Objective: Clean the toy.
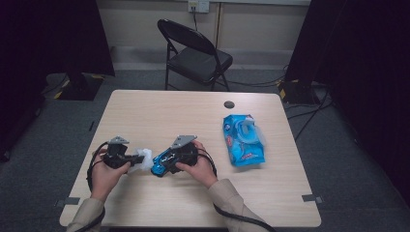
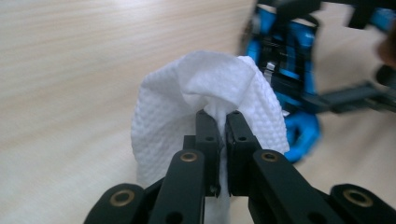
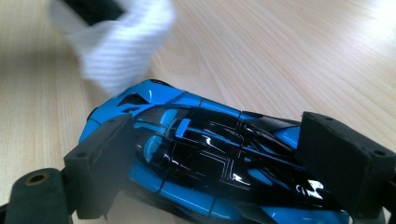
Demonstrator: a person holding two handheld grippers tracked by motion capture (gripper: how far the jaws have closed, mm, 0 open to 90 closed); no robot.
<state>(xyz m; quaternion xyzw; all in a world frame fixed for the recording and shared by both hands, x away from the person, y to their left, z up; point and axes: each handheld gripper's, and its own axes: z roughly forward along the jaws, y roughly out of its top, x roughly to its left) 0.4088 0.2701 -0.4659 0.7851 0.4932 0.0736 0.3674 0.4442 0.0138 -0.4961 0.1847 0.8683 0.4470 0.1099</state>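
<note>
A pale wooden desk point(image 1: 145, 111) stands before a black folding chair point(image 1: 193, 53), with a blue wipes pack point(image 1: 244, 140) at the right. The right claw point(image 3: 219, 163) is clamped across the sides of a blue toy car point(image 3: 205, 154) near the front edge. The left claw point(image 2: 223, 135) is pinched together on a white wipe point(image 2: 205, 93) just beside the car's nose. Keep the car steady and wipe along its length (light pressure should suffice). Its long axis runs diagonally, nose toward the left claw.

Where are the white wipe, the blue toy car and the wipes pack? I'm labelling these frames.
white wipe point(image 2: 205, 86), left gripper view, on its bunched top fold.
blue toy car point(image 3: 205, 140), right gripper view, on its black roof.
wipes pack point(image 1: 244, 140), high view, on the middle of its blue wrapper.
</note>
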